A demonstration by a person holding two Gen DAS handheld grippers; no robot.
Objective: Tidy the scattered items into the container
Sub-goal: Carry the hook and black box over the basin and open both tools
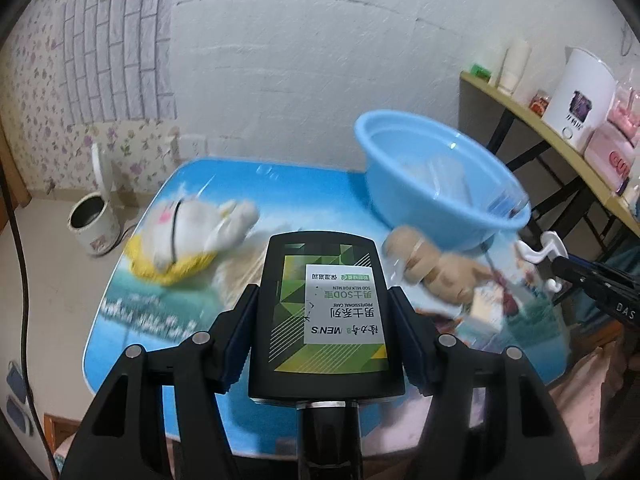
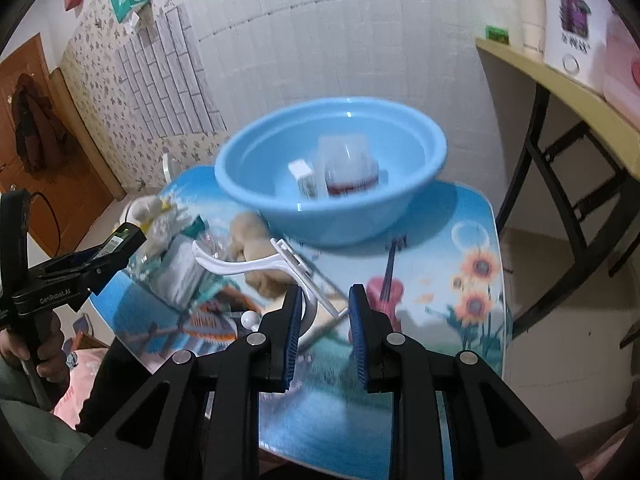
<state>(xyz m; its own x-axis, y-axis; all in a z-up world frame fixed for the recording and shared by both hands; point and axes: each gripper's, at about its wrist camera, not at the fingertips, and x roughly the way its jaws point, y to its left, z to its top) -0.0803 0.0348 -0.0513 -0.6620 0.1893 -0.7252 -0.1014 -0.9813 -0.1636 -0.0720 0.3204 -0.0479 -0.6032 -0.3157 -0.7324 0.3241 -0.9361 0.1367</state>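
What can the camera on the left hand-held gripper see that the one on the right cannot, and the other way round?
Only the left view shows the label of the black bottle gripped by the left hand-held gripper, and a metal pot on the floor. Only the right view shows the small white box in the basin, the violin and sunflower print, and a door. Both show the blue basin, brown plush toy and white plastic hook.

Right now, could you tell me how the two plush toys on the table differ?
The white plush has yellow trim and lies far from the basin; the tan plush is plain and lies against the basin's base, beside clear packaging. Both lie on the table, outside the basin.
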